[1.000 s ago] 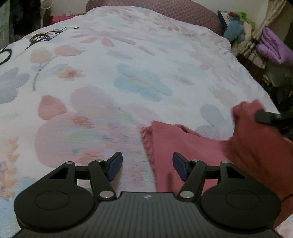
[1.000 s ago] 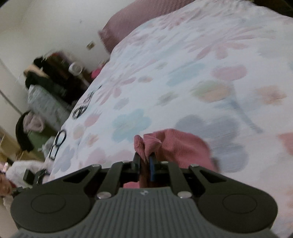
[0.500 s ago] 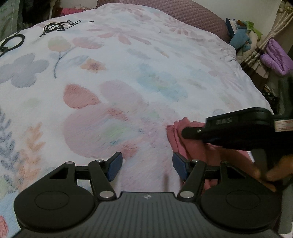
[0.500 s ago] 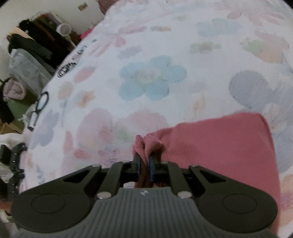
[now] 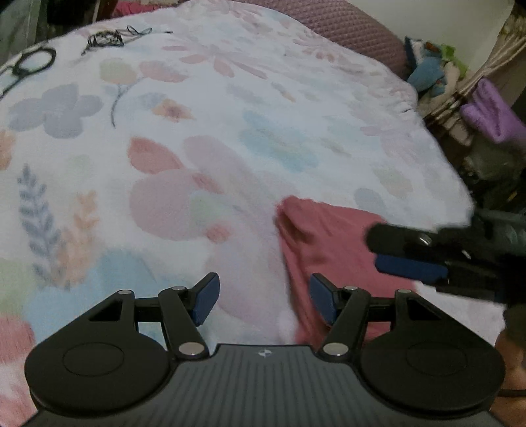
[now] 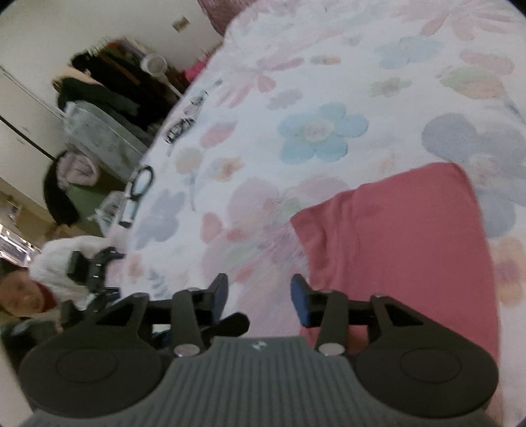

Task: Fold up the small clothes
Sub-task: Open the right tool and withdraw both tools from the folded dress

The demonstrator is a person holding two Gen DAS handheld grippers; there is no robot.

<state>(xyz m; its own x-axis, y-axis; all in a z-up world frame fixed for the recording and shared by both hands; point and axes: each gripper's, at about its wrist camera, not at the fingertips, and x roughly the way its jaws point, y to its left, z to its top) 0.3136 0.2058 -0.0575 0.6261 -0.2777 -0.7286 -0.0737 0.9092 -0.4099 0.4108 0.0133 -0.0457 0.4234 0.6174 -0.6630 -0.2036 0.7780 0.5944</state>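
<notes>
The pink garment [image 6: 404,243] lies flat on the flowered bedspread [image 6: 315,131], near the bedspread's near edge. In the right wrist view it shows as a roughly rectangular folded piece with one straight edge facing the pale blue flower [image 6: 320,131] printed on the bedspread. In the left wrist view the same pink garment [image 5: 328,236] has a small raised bunch of fabric at its corner furthest from the camera.

The right gripper [image 6: 259,297] hovers over the garment's edge with its jaws apart and nothing between them; one blue pad sits over the pink fabric, the other over the bare bedspread. From the left wrist view the right gripper [image 5: 407,253] reaches in from the side above the garment, blurred, with a gap visible between its two fingers.

The left gripper [image 5: 263,297] is also spread wide and empty. Its right pad is over the garment's edge and its left pad is over the bedspread; contact with the fabric cannot be judged.

Further out on the bedspread, well apart from the garment, lie a tangled black cable [image 5: 105,37] and a black ring-shaped item [image 5: 33,62]. A mauve pillow [image 5: 342,26] sits at the head of the bedspread. Beyond the bedspread's side edge are a blue stuffed toy [image 5: 427,74] and a purple cloth [image 5: 493,111].
</notes>
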